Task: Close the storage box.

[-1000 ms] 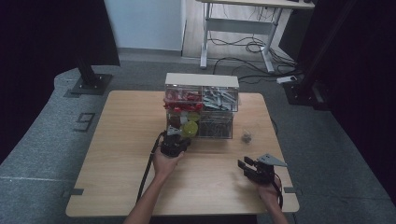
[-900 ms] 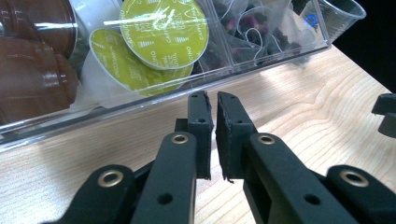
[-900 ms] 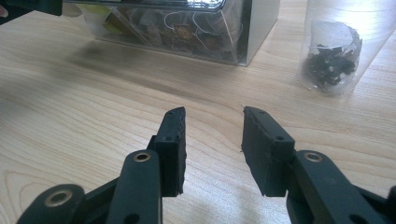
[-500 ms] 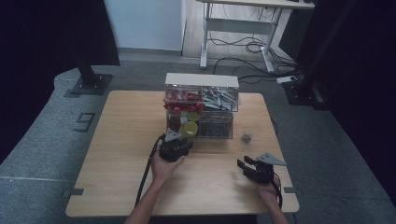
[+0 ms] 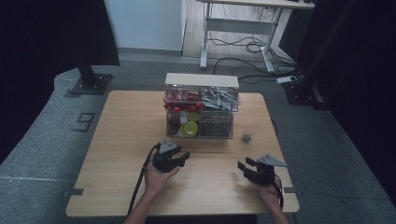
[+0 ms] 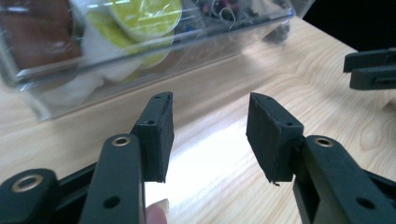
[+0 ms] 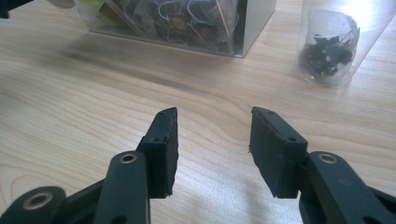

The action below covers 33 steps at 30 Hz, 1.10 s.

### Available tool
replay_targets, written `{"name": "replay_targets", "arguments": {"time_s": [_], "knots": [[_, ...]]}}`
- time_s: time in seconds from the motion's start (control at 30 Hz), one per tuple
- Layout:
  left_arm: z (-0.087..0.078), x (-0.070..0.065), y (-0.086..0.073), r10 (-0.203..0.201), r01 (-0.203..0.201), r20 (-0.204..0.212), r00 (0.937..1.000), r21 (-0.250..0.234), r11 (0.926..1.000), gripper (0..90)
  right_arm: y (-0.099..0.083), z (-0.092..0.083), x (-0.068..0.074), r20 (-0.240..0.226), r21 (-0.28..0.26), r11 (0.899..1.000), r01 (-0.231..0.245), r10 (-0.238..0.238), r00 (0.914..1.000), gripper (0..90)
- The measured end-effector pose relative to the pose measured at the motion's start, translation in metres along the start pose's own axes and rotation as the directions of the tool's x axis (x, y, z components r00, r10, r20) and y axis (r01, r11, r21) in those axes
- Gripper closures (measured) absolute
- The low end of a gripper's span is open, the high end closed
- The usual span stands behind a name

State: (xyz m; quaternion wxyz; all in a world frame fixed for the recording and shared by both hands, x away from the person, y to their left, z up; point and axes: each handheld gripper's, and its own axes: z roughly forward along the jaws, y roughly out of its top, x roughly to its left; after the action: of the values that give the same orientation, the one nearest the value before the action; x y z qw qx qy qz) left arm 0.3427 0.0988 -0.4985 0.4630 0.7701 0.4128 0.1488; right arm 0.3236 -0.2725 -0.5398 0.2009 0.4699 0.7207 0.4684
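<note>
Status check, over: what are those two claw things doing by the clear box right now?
Left gripper jaws just opening, empty, near clear organizer box. Right gripper open, empty. Small clear bag lies apart.

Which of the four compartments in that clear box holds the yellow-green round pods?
The lower left compartment of the clear box, the one nearest the left gripper. Above it sit red items; the two right-hand compartments hold grey and dark things.

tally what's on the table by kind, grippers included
Clear compartment organizer: 1
Small clear bag of dark bits: 1
Grippers: 2, left gripper and right gripper, both open and empty
Total: 4
</note>
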Motion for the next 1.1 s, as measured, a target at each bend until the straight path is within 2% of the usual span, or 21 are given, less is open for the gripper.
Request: {"name": "replay_targets", "arguments": {"time_s": [0.33,0.5,0.63,0.83,1.1], "knots": [[-0.025,0.012,-0.03,-0.012,0.013,-0.024,0.9996,0.022,0.9997,48.0,-0.011,-0.009,-0.002,0.018,0.018,1.0,0.0,-0.001,0.9998,49.5],[-0.037,0.022,-0.042,-0.038,0.039,-0.037,0.9986,0.03,0.9988,47.8,-0.018,-0.017,-0.006,0.031,0.037,0.999,-0.01,0.008,0.9995,48.3],[-0.042,0.026,-0.049,-0.031,0.034,-0.062,0.9976,0.043,0.9985,47.1,-0.023,-0.021,-0.007,0.037,0.05,0.999,-0.008,0.006,0.9993,47.4],[-0.045,0.03,-0.06,-0.038,0.043,-0.074,0.9965,0.065,0.997,46.3,-0.026,-0.024,-0.008,0.034,0.067,0.998,-0.006,0.003,0.9994,45.8],[-0.046,0.037,-0.065,-0.084,0.092,-0.106,0.9908,0.068,0.9935,45.7,-0.025,-0.021,-0.009,0.023,0.09,0.996,-0.002,0.0,0.9997,41.7]]}}
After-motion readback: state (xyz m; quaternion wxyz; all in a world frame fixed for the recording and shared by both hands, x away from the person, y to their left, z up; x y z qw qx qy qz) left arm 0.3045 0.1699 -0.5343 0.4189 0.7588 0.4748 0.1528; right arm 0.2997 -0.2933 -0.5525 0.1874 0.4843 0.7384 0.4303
